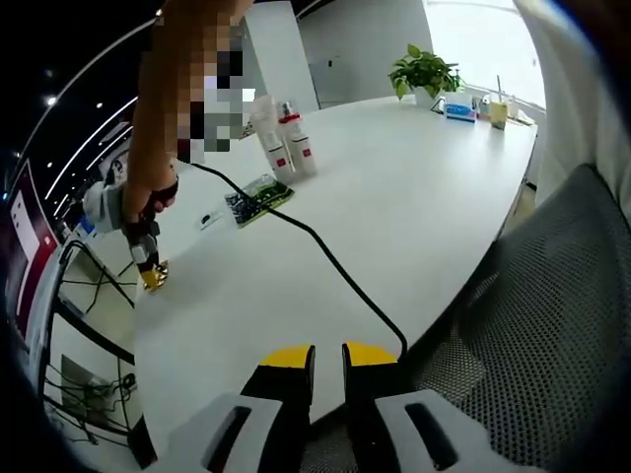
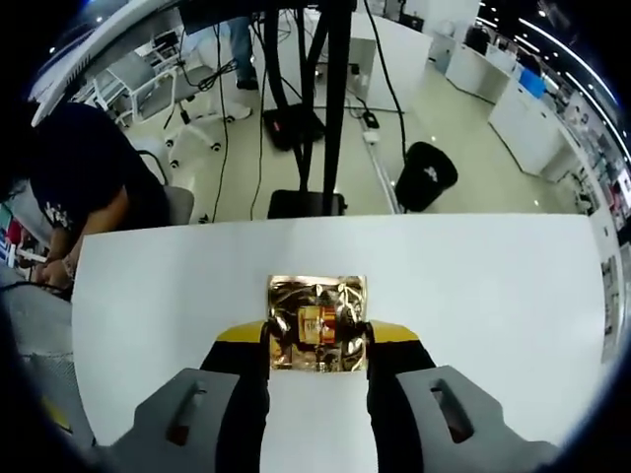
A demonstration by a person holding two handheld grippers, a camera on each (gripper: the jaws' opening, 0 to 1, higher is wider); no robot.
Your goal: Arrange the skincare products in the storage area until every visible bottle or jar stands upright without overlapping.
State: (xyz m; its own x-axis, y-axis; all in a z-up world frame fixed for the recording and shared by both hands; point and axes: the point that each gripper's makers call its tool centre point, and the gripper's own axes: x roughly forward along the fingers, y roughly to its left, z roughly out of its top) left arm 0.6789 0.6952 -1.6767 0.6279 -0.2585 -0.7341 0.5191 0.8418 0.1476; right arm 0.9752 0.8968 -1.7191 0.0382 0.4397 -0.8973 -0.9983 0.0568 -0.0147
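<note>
Gold sachet: a crinkled foil sachet (image 2: 317, 323) is sitting between the right gripper's (image 2: 317, 345) jaws, low in the right gripper view, its upper half reaching past the tips toward 12 o'clock over the white table (image 2: 473, 286).
Right grip: the yellow-tipped jaws are closing in against the sachet's two side edges and appear to be holding it; whether it is lifted or lying on the table I cannot tell.
Handling: it is looking light, thin and soft, likely to buckle under a hard squeeze, and the foil is probably slippery; pinching across the flat body near the middle seems safer than at a corner.
Bottles: in the left gripper view two white bottles (image 1: 284, 146) with red labels are standing upright side by side at about 11 o'clock, far up the table.
Green sachet: a flat green packet (image 1: 258, 197) is lying just below the bottles.
Left gripper: the left gripper (image 1: 328, 367) is hanging at the table's near edge, jaws nearly together with a thin gap, holding nothing.
Cable: a black cable (image 1: 325, 258) is running across the table toward the left gripper.
Surroundings: a potted plant (image 1: 424, 74) is standing at the far end, at 1 o'clock.
</note>
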